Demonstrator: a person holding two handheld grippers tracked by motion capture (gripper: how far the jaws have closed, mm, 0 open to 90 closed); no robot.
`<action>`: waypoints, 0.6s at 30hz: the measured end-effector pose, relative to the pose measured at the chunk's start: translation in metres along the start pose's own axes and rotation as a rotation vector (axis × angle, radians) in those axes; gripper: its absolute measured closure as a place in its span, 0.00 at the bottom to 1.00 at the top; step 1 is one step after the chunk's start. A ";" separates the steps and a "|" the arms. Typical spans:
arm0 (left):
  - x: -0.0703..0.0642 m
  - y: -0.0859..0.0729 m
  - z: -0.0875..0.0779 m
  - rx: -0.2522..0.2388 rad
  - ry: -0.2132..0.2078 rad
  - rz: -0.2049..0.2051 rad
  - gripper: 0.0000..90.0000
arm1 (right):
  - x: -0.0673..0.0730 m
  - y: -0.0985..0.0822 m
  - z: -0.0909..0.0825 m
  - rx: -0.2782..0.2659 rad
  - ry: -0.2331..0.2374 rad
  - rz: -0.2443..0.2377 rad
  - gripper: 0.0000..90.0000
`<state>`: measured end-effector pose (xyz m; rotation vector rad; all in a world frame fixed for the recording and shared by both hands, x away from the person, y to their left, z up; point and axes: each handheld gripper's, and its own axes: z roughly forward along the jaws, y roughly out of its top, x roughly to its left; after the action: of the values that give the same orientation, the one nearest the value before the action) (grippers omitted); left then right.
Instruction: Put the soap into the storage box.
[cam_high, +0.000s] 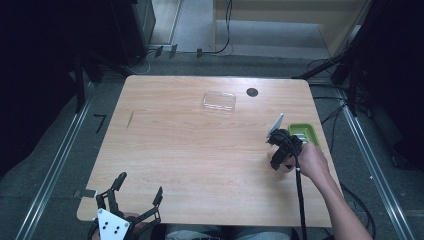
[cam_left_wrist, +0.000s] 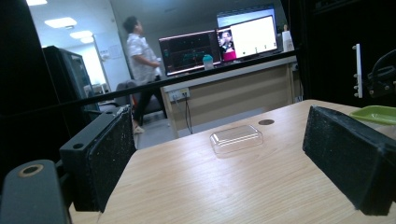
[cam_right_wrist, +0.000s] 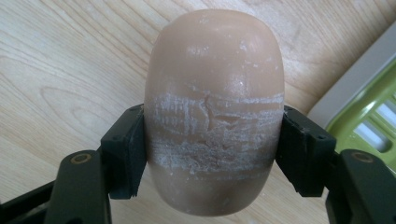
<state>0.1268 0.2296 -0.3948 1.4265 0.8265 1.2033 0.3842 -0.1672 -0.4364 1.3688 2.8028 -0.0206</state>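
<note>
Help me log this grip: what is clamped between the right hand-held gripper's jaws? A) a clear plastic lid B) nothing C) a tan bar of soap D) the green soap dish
C: in the right gripper view the right hand-held gripper has both jaws pressed against the sides of the tan bar of soap.

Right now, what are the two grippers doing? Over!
Right gripper shut on the soap bar, beside the green soap dish. Left gripper open, holding nothing, at the near table edge. Nothing in the way.
</note>
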 end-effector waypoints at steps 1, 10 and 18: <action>0.000 0.000 0.000 -0.001 0.000 -0.001 0.11 | 0.000 -0.001 0.000 -0.002 0.000 0.002 0.38; 0.000 0.000 0.000 -0.001 0.001 -0.001 0.11 | -0.009 -0.007 -0.006 -0.004 -0.015 0.022 0.38; 0.000 0.000 0.000 -0.001 0.001 0.000 0.11 | -0.014 -0.011 -0.009 -0.010 -0.019 0.033 0.38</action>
<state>0.1268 0.2296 -0.3947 1.4256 0.8267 1.2038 0.3846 -0.1849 -0.4266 1.4053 2.7601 -0.0194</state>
